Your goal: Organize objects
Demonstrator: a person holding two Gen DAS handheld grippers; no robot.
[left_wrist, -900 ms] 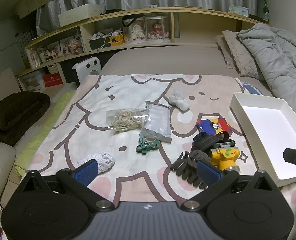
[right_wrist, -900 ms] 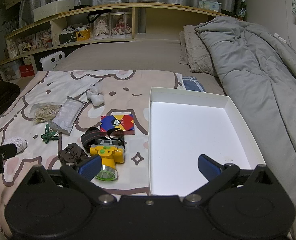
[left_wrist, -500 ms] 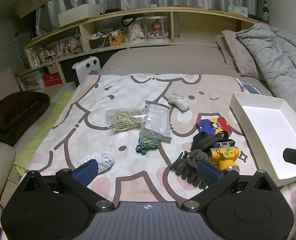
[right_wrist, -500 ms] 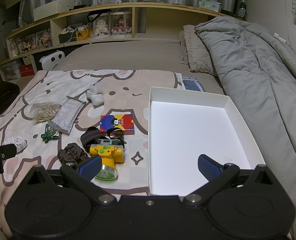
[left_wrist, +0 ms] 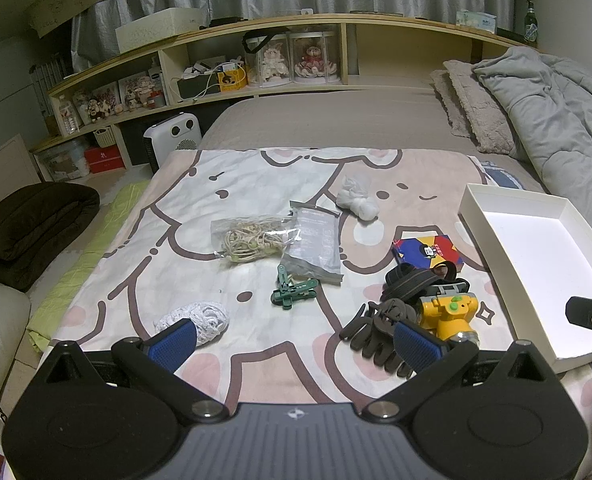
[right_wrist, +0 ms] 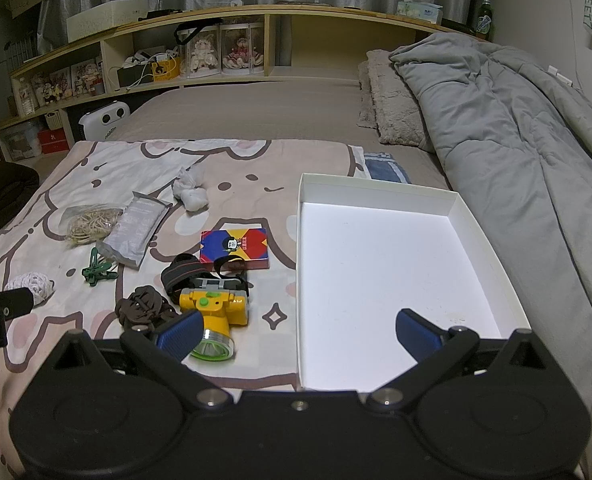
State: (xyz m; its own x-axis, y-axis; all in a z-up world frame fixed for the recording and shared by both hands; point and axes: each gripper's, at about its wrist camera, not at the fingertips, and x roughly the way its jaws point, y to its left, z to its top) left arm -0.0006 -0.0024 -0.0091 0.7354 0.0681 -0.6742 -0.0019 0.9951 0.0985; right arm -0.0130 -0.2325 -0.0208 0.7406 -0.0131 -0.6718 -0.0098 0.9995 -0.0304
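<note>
My worry is the headlamp [right_wrist: 215,312]: its strap [right_wrist: 183,272] lies against the hair claw [right_wrist: 141,308], so one lift could drag both. Both the left gripper [left_wrist: 293,342] and the right gripper [right_wrist: 296,330] are spread wide and empty. The headlamp sits left of the white box [right_wrist: 376,184], touching nothing of my fingers.

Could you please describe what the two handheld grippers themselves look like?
The left gripper and right gripper look alike: black angular linkage arms with silver pivot bolts and ribbed blue fingertip pads. The left's body has a grey ribbed centre panel with a small emblem; the right's is plain black.
</note>
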